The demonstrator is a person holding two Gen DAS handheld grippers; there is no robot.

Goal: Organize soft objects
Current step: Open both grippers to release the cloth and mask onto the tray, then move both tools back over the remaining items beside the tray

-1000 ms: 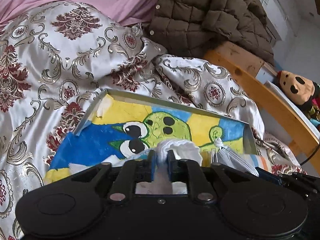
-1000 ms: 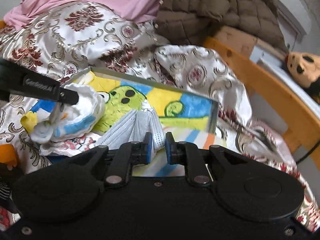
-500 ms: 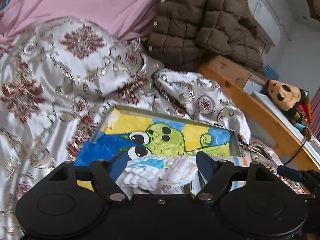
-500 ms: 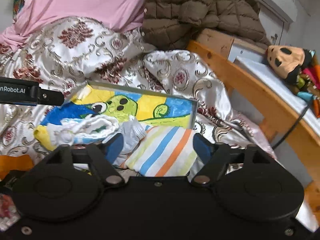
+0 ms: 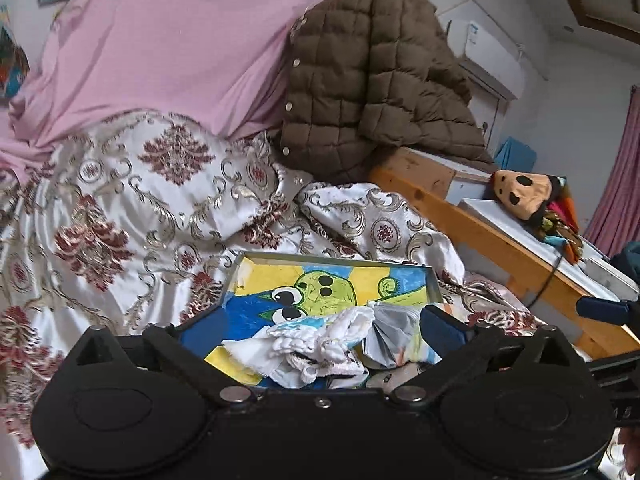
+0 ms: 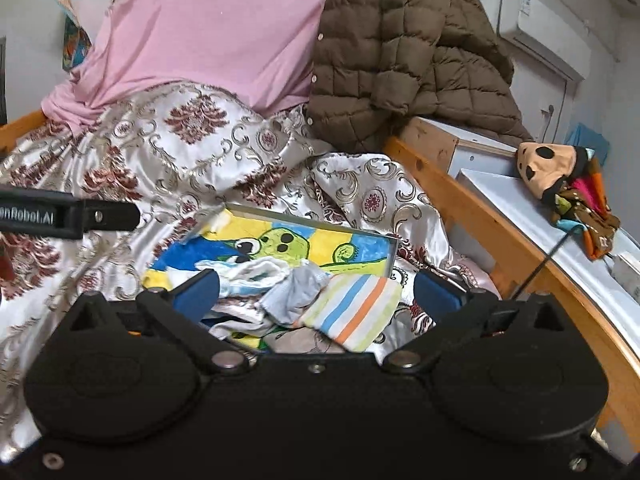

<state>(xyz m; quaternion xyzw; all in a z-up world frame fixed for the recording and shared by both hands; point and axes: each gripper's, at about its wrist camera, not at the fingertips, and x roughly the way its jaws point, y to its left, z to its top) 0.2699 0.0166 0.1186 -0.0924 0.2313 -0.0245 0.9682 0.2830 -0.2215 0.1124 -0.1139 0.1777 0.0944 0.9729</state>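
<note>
A shallow tray [image 5: 260, 276] painted with a green cartoon face lies on the bed. On it rest a crumpled white cloth [image 5: 320, 340] and a grey pleated piece [image 5: 388, 328]. My left gripper [image 5: 316, 328] hovers above them. Its jaws are opening wide and the pads touch nothing. In the right wrist view the tray [image 6: 312, 218] holds the white cloth [image 6: 248, 276], the grey piece [image 6: 296, 292] and a striped cloth [image 6: 352, 308]. Over these my right gripper [image 6: 316, 292] is opening too, with its blue pads [image 6: 198, 288] clear of the cloths.
A patterned satin quilt [image 5: 120, 208] covers the bed, with a pink sheet [image 5: 168, 48] and a brown quilted jacket [image 5: 372, 92] behind it. A wooden bed rail [image 6: 460, 200] runs along the right. Beyond it a plush toy [image 6: 548, 168] lies on a white shelf.
Both grippers opened and let go: the left of the white cloth, the right of the grey piece. Both pieces now lie on the tray. Both grippers pulled back and up.
</note>
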